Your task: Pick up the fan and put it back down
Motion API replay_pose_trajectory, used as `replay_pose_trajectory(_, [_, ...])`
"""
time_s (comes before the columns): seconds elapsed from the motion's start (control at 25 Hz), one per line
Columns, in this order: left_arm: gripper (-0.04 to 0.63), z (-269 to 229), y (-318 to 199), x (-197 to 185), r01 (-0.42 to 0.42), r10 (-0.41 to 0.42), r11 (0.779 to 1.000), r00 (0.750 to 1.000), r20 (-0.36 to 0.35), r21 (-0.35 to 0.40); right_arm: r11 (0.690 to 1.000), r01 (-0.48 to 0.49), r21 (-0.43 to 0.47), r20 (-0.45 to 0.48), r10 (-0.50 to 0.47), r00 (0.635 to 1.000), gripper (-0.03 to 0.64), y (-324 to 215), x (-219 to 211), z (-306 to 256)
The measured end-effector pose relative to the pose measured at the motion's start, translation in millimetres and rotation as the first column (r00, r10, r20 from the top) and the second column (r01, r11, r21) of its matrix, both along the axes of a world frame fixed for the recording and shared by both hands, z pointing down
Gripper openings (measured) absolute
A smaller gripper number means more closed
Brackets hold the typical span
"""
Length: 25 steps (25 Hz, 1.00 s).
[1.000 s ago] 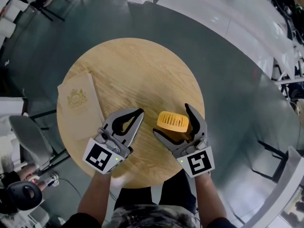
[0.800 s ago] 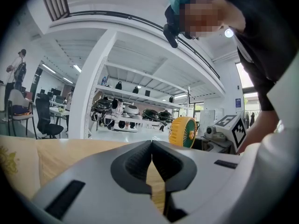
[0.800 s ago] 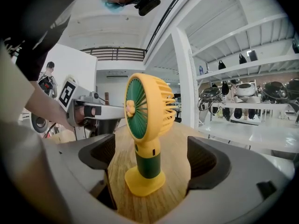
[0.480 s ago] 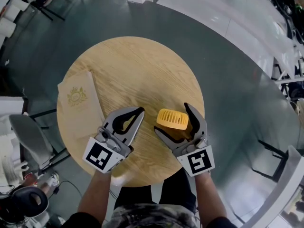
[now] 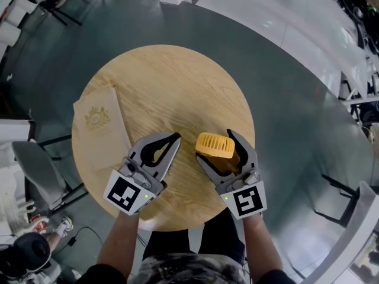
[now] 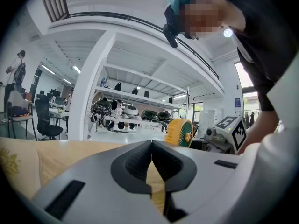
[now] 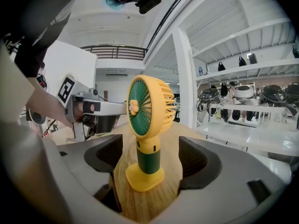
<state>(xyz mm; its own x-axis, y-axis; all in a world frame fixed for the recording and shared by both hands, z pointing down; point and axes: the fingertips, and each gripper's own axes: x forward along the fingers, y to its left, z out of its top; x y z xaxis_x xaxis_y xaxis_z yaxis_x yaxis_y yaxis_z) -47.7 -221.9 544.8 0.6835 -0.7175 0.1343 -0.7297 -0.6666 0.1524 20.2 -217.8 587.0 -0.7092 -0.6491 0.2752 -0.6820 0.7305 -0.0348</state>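
A small yellow fan [image 5: 216, 146] with a green stem stands upright on the round wooden table [image 5: 166, 81], near its front right. My right gripper [image 5: 214, 145] reaches around it at table level. In the right gripper view the fan [image 7: 148, 111] stands between the two pads [image 7: 194, 157]. Its jaws are closing, and a gap still shows on each side of the stem. My left gripper [image 5: 175, 139] rests to the left of the fan, shut and empty. From the left gripper view the fan [image 6: 180, 133] shows beyond the closed tips [image 6: 152, 146].
A beige booklet [image 5: 100, 129] with a gold crest lies at the table's left edge. A grey chair [image 5: 35, 164] stands off the table's left side. Dark floor surrounds the table, with white shelving further off.
The right gripper's jaws have drawn in closer around the fan's stem. The fan and the left gripper have stayed where they were.
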Motion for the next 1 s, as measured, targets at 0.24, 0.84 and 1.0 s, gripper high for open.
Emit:
replay_pose_trajectory(0.24, [0.02, -2.0, 2.9, 1.2, 0.002, -0.002, 1.0, 1.0, -0.001, 0.005, 1.0, 0.008, 0.011, -0.019, -0.008, 1.0, 0.332, 2.3, 0.7, 0.4])
replay_pose_trajectory(0.84, [0.02, -4.7, 10.0, 1.1, 0.001, -0.001, 1.0, 1.0, -0.001, 0.01, 0.999, -0.026, 0.036, -0.049, 0.028, 0.998, 0.15, 1.8, 4.9, -0.5])
replay_pose_trajectory(1.0, [0.02, -5.9, 10.4, 1.6, 0.001, -0.001, 1.0, 1.0, -0.002, 0.011, 0.999, -0.026, 0.035, -0.049, 0.028, 0.998, 0.152, 1.7, 5.0, -1.1])
